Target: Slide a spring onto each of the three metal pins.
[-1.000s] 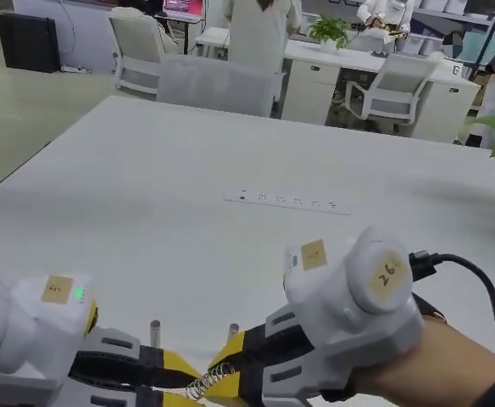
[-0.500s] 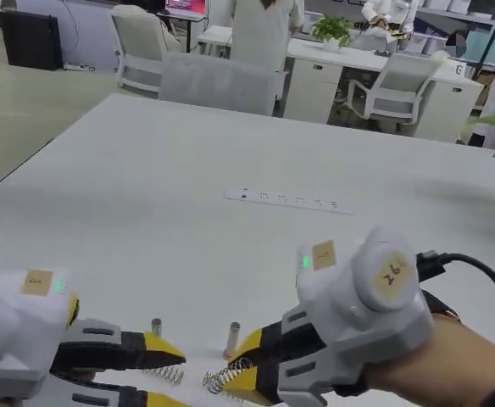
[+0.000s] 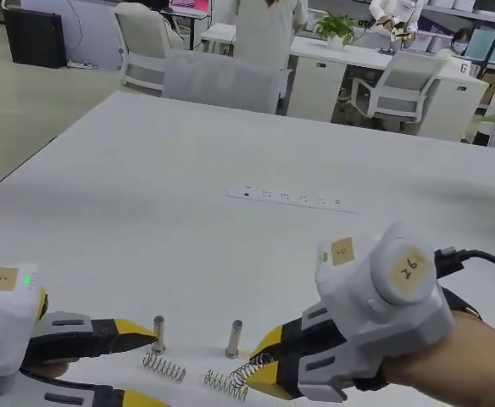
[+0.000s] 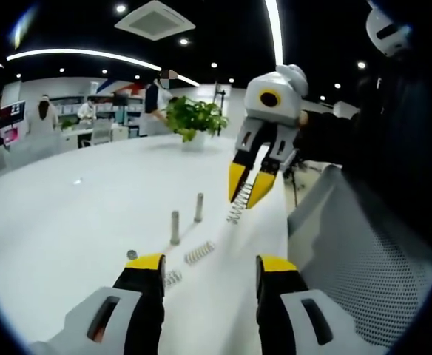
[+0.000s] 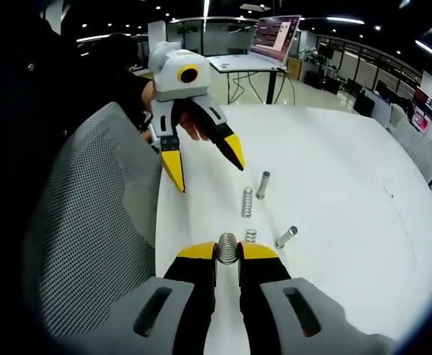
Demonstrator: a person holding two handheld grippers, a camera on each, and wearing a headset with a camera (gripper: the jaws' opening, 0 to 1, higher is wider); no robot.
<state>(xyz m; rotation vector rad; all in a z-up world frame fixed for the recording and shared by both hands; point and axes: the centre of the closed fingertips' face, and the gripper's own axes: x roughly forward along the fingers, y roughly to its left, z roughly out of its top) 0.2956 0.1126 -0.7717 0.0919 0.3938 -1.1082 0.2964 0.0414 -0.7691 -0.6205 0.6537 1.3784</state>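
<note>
Yellow-tipped right gripper [image 5: 227, 257] pinches one spring [image 3: 249, 370], just right of two upright metal pins [image 3: 235, 337]. Left gripper [image 4: 212, 268] gapes wide, empty. Two loose springs [image 3: 164, 366] lie on the white table [image 3: 230, 144], near side of pins.

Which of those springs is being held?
The spring pinched in the right gripper; the other two springs lie loose on the table.

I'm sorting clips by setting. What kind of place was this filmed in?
Most likely an open-plan office: a big white table with a built-in socket strip, swivel chairs at white desks behind it, and a potted plant.
</note>
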